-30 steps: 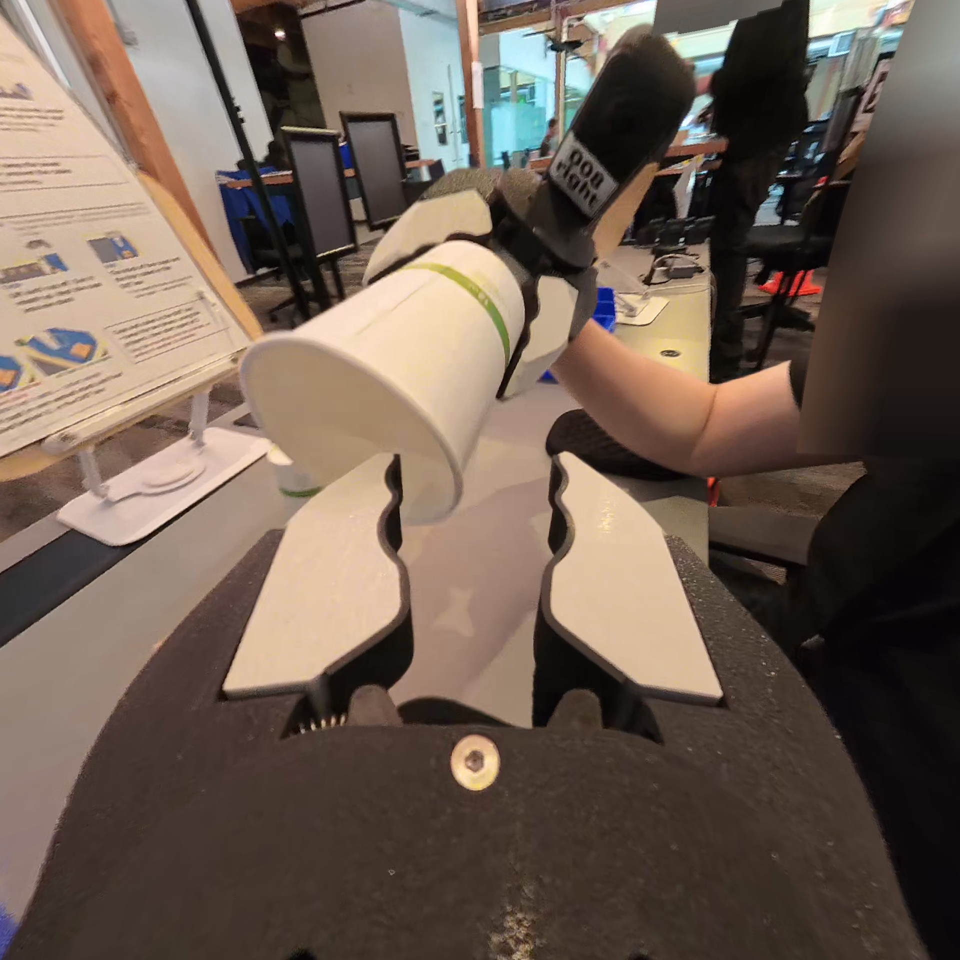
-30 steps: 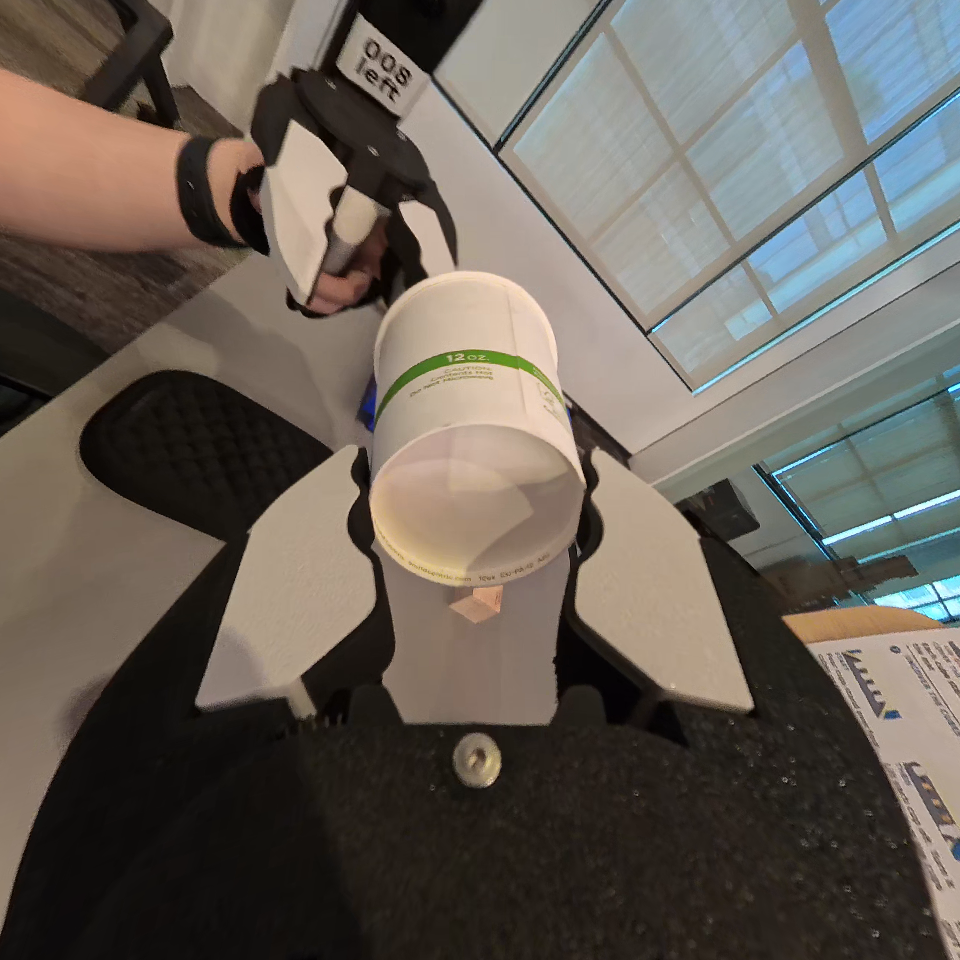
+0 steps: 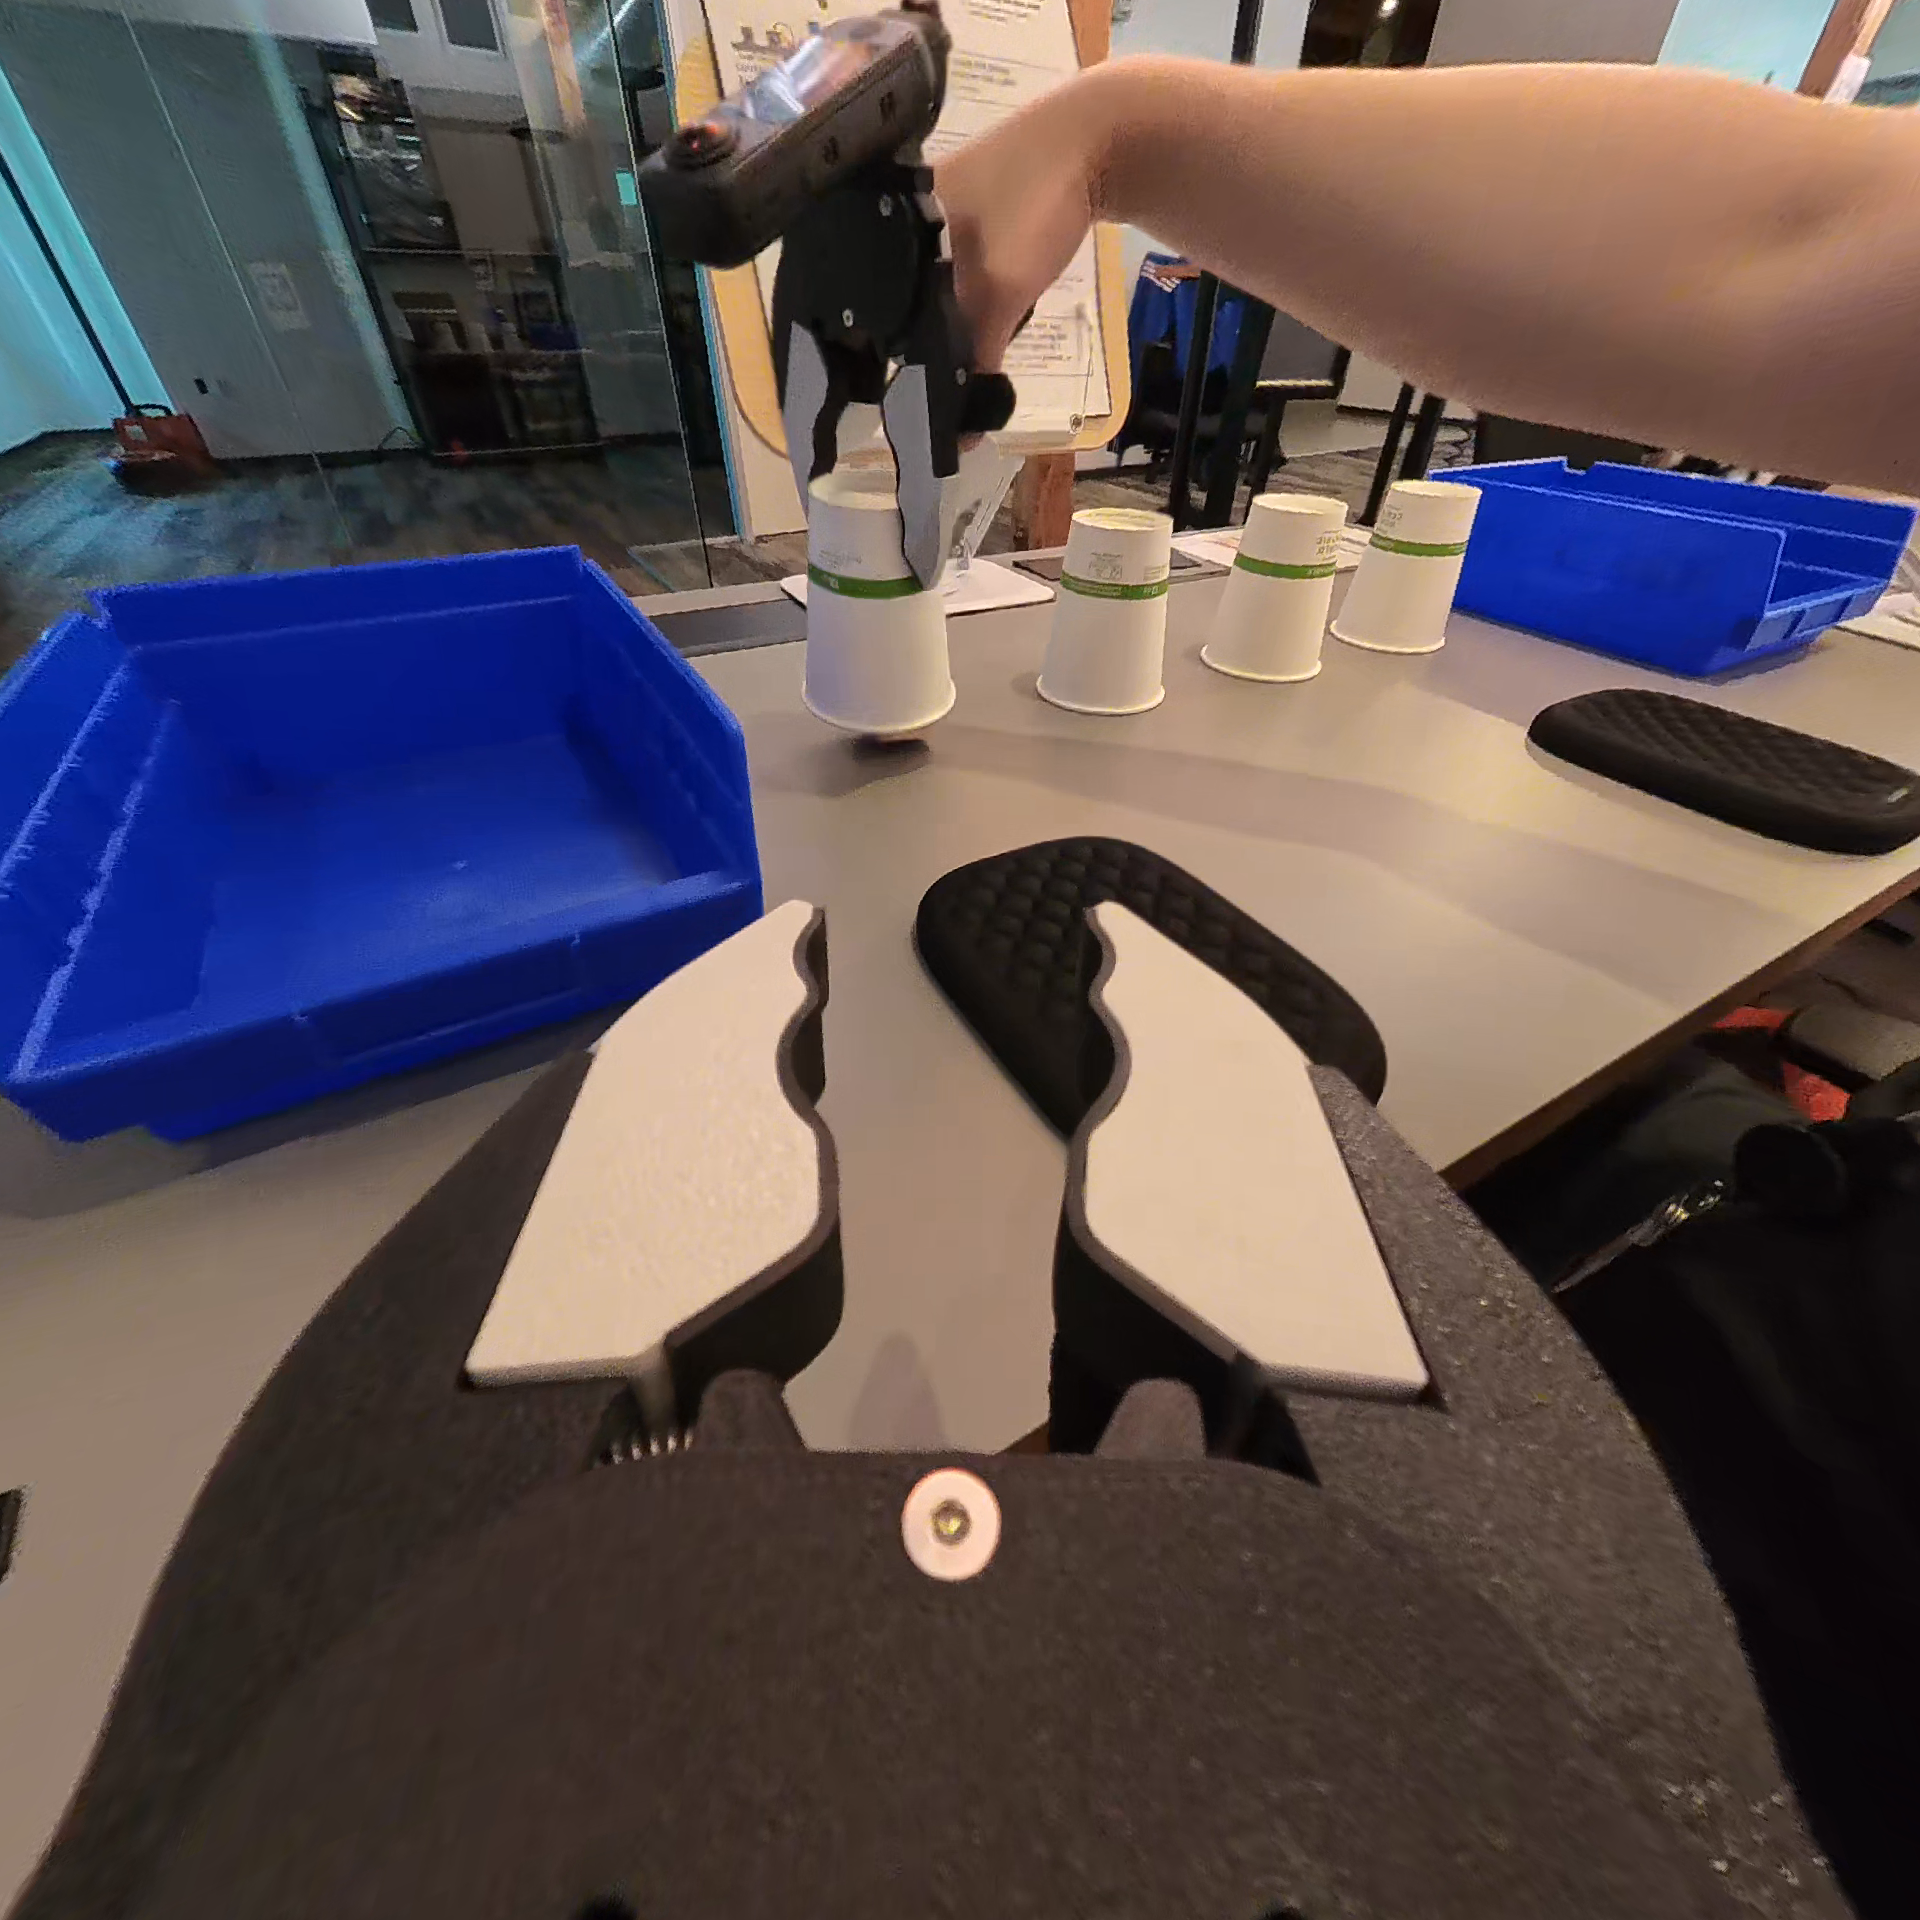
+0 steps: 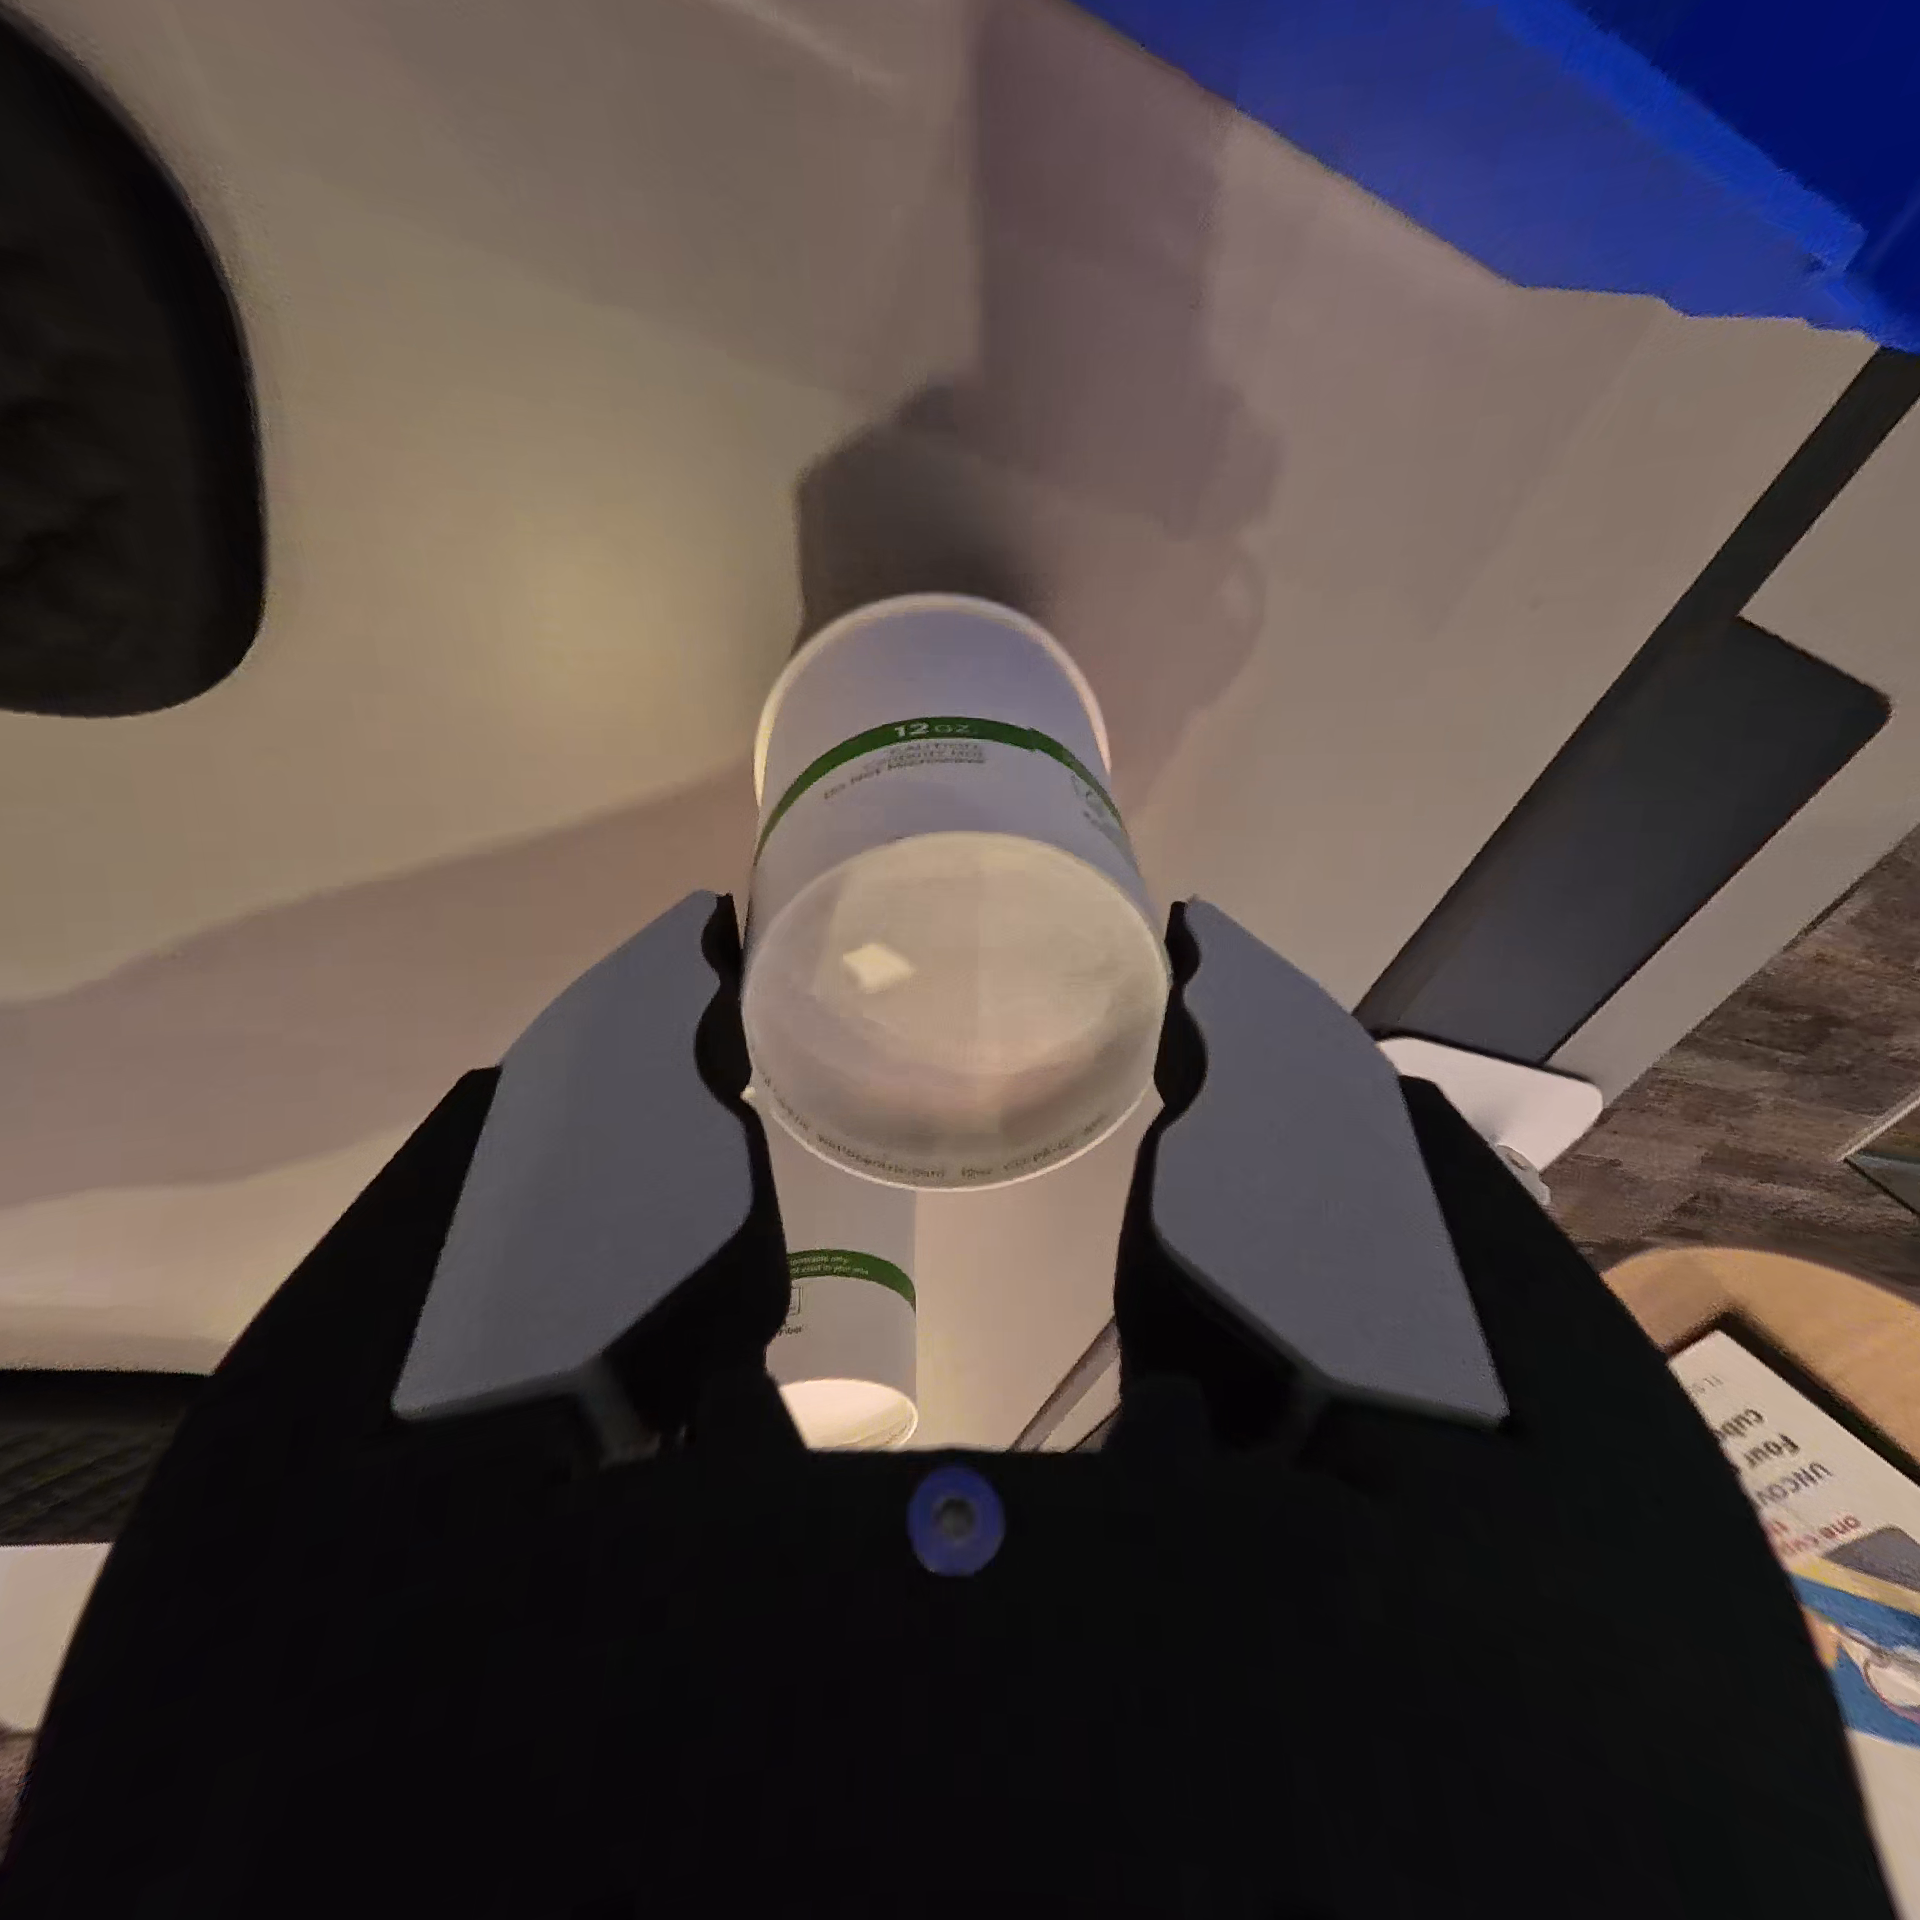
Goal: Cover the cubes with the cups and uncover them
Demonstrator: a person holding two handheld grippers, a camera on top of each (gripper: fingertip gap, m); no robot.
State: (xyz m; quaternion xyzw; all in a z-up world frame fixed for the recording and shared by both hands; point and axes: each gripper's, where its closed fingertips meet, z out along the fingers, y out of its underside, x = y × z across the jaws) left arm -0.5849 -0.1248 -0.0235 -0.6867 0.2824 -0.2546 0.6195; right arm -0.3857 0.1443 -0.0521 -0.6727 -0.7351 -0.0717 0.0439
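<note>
**Right hand-held gripper holding an upturned cup just above the surface**

The right hand-held gripper [image 4: 956, 1023] is pointing steeply downward, its fingers clamping the base end of an upside-down white cup [image 3: 878, 623] with a green band. The person's bare forearm [image 3: 1455, 239] is reaching across from the right, the hand [image 3: 1013, 229] gripping the handle. The cup's rim is hanging slightly above the grey surface [image 3: 1299, 831], with something small and dark showing under it. The left hand-held gripper [image 3: 956, 1049] is waiting low and near, fingers spread and holding nothing. Three more cups [image 3: 1107, 613] are standing upside down in a row beside it, between two blue bins [image 3: 343, 831].
</note>
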